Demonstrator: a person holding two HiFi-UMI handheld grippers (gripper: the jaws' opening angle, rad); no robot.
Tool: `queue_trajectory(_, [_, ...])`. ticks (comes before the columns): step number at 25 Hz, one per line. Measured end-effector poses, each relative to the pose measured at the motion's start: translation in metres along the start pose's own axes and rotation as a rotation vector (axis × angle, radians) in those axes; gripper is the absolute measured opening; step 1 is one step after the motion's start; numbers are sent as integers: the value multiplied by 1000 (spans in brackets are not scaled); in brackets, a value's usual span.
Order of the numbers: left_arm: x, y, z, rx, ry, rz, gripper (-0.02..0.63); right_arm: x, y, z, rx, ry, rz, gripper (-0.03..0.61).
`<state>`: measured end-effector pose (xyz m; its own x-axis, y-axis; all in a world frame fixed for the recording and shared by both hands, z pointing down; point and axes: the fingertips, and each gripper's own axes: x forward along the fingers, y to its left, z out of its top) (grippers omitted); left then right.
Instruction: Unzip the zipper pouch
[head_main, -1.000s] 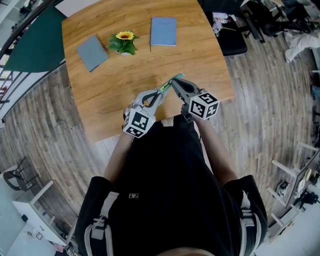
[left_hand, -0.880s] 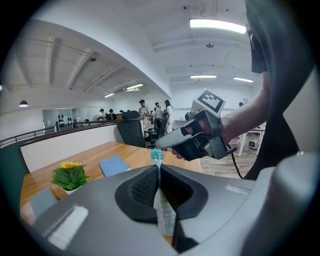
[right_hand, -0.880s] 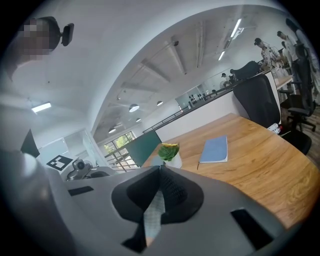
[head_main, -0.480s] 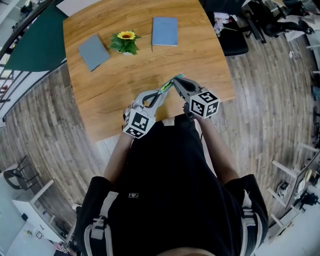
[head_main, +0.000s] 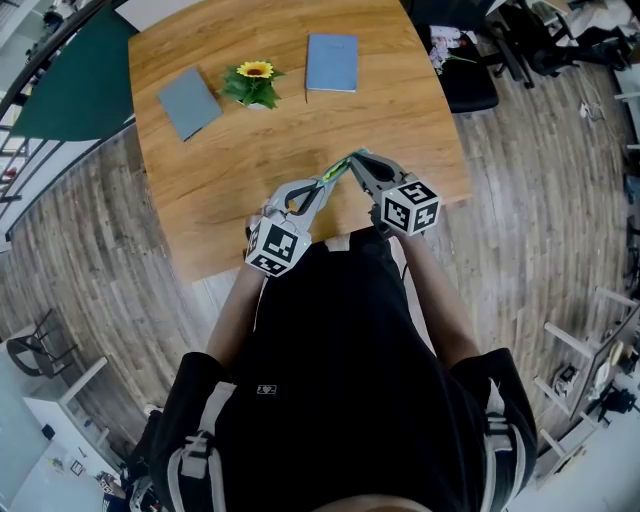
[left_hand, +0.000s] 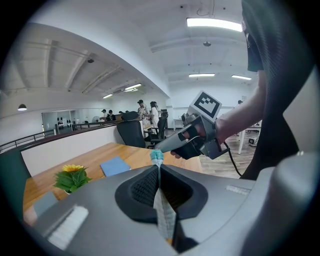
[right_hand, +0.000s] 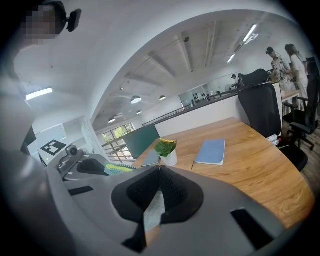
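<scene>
A small teal and green zipper pouch (head_main: 337, 171) hangs just above the wooden table (head_main: 230, 160), near its front edge, stretched between my two grippers. My left gripper (head_main: 326, 184) is shut on one end of it. In the left gripper view a pale strip of the pouch (left_hand: 163, 215) runs between the closed jaws of the left gripper (left_hand: 159, 168), and its teal tip (left_hand: 157, 157) pokes out past them. My right gripper (head_main: 351, 161) is shut on the other end. In the right gripper view pale fabric (right_hand: 152, 212) sits pinched in the right gripper (right_hand: 159, 168). The zipper slider is hidden.
At the far side of the table stand a potted sunflower (head_main: 252, 82), a blue notebook (head_main: 331, 48) and a grey notebook (head_main: 187, 103). A black chair (head_main: 465, 80) is at the table's right. Wooden floor surrounds the table. People stand far off (left_hand: 146, 107).
</scene>
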<state>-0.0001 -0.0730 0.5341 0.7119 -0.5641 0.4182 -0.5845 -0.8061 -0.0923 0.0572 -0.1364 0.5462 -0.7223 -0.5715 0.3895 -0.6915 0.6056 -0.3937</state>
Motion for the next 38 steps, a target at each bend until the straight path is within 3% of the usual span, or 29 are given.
queue_trajectory(38, [-4,-16,7,27,-15,-30,5,-18,-21,-5,2,-12,-68,5])
